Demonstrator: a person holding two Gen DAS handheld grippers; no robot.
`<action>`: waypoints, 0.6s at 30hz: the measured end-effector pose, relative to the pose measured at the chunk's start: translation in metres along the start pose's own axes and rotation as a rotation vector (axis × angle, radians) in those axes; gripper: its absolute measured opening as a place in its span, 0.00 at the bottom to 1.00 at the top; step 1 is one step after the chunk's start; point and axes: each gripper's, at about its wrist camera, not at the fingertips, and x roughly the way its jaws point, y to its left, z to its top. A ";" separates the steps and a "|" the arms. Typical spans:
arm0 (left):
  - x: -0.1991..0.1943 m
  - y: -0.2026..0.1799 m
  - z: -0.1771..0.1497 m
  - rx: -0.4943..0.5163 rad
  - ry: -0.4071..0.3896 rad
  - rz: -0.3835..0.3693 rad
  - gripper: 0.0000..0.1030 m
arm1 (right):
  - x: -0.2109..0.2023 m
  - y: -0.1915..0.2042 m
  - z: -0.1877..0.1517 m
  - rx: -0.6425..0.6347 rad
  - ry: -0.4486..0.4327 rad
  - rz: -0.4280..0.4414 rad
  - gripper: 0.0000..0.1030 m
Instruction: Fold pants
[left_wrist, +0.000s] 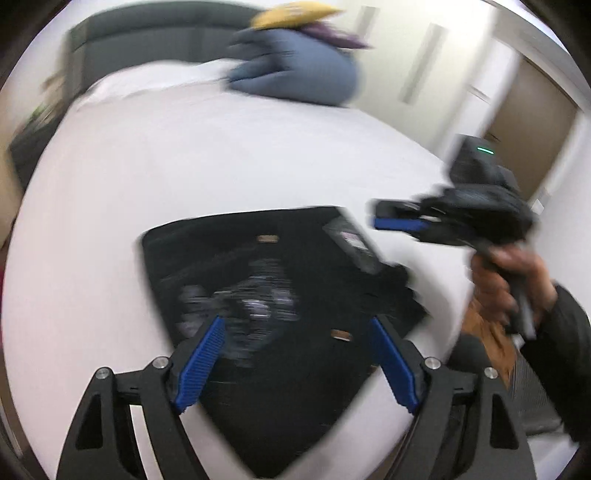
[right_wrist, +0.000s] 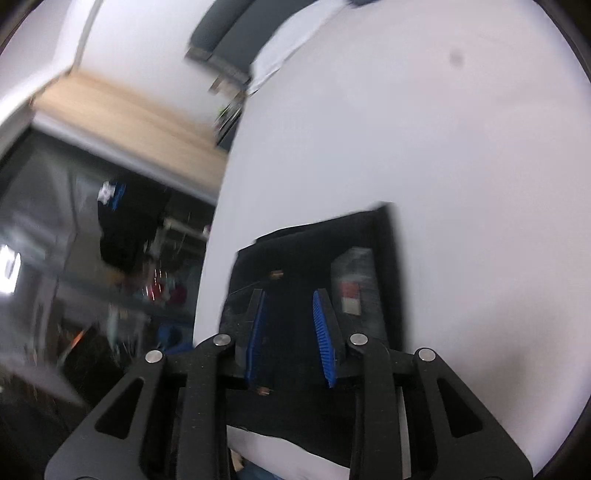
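Black pants (left_wrist: 295, 266) lie folded into a compact rectangle on the white bed (left_wrist: 221, 155), with a grey label (left_wrist: 351, 240) on their upper right. My left gripper (left_wrist: 295, 321) hovers over their near part with its jaws wide apart and nothing between the blue pads. A person's hand (left_wrist: 506, 280) holds my right gripper (left_wrist: 397, 221) above the bed just right of the pants. In the right wrist view the right gripper (right_wrist: 289, 295) is over the pants (right_wrist: 314, 251), jaws a little apart, pads pressing on nothing. Both views are motion-blurred.
A heap of blue, yellow and purple clothes (left_wrist: 295, 70) sits at the far side of the bed before a dark headboard (left_wrist: 147, 40). A brown door (left_wrist: 532, 122) stands at the right. The bed's edge (right_wrist: 210, 258) drops off beside dark glass (right_wrist: 74, 240).
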 end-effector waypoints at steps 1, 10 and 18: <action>0.000 0.012 0.006 -0.047 -0.001 0.010 0.80 | 0.012 0.008 0.002 -0.026 0.037 -0.009 0.25; 0.061 0.032 0.010 -0.068 0.204 0.102 0.75 | 0.043 -0.044 -0.027 0.123 0.079 -0.026 0.19; 0.062 0.021 0.003 -0.018 0.217 0.157 0.75 | 0.002 -0.028 -0.033 0.100 0.037 -0.138 0.22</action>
